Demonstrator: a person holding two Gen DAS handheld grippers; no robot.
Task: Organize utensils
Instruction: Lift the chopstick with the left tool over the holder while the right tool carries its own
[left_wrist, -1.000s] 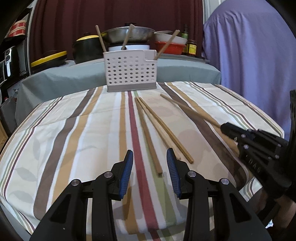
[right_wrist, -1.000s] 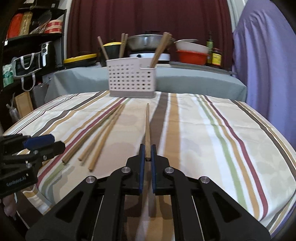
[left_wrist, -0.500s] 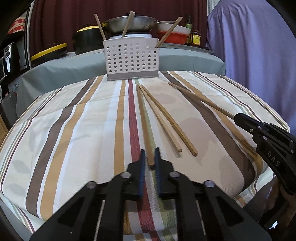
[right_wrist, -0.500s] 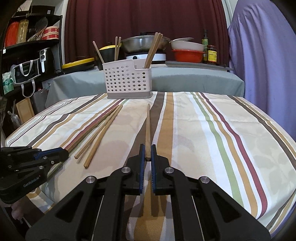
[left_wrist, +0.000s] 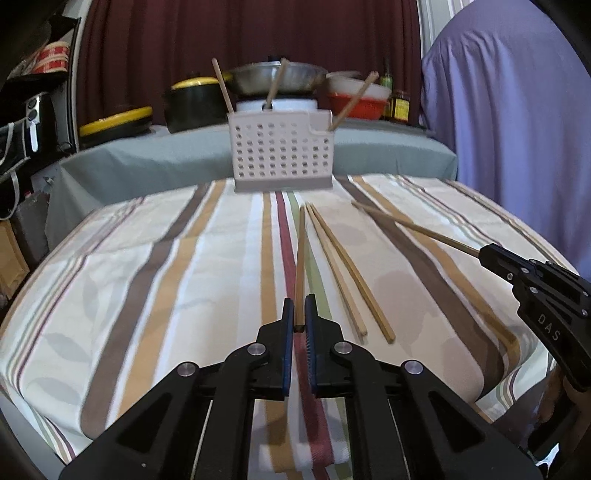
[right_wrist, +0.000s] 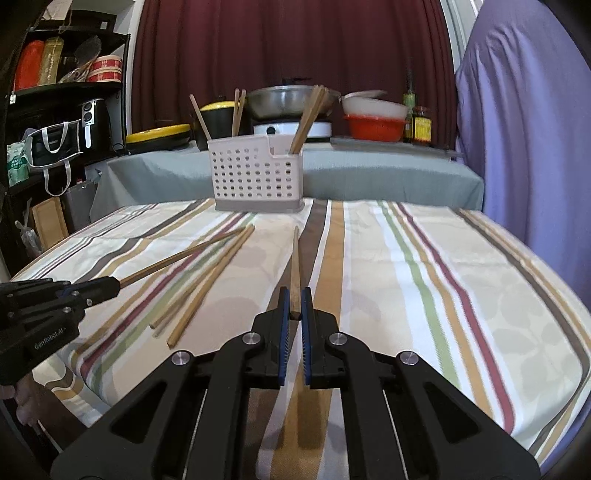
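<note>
- Wooden chopstick (left_wrist: 301, 258), plain light-brown stick of square section, is clamped by its near end in the left gripper (left_wrist: 299, 317); long axis runs straight ahead from the jaws toward the white caddy (left_wrist: 282, 149), far tip raised off the cloth.
- Second chopstick (right_wrist: 294, 266), same wood and shape, is pinched at its near end by the right gripper (right_wrist: 294, 308); long axis also points ahead at the caddy, slightly to the caddy's right end in the right wrist view.
- Both grippers: blue pads drawn in narrow on the sticks, one stick each.
- Seen from the left wrist, the right gripper's stick comes in from the right side and angles toward the caddy; seen from the right wrist, the left gripper's stick (right_wrist: 184, 256) comes in from the left likewise.
- Two loose chopsticks (left_wrist: 347, 269) lie flat on the striped tablecloth (left_wrist: 147, 277) between the two held sticks, side by side, nearly parallel, long axes running near-to-far with far ends toward the caddy.
- Caddy: perforated plastic, upright at the far edge of the table; chopsticks (right_wrist: 310, 118) already stand in it, leaning out of several compartments.
- Behind the table: grey-covered counter (right_wrist: 369, 173) with a metal wok (right_wrist: 291, 99), a red bowl (right_wrist: 373, 127) and a black-and-yellow pot (left_wrist: 194, 99); dark red curtain behind.
</note>
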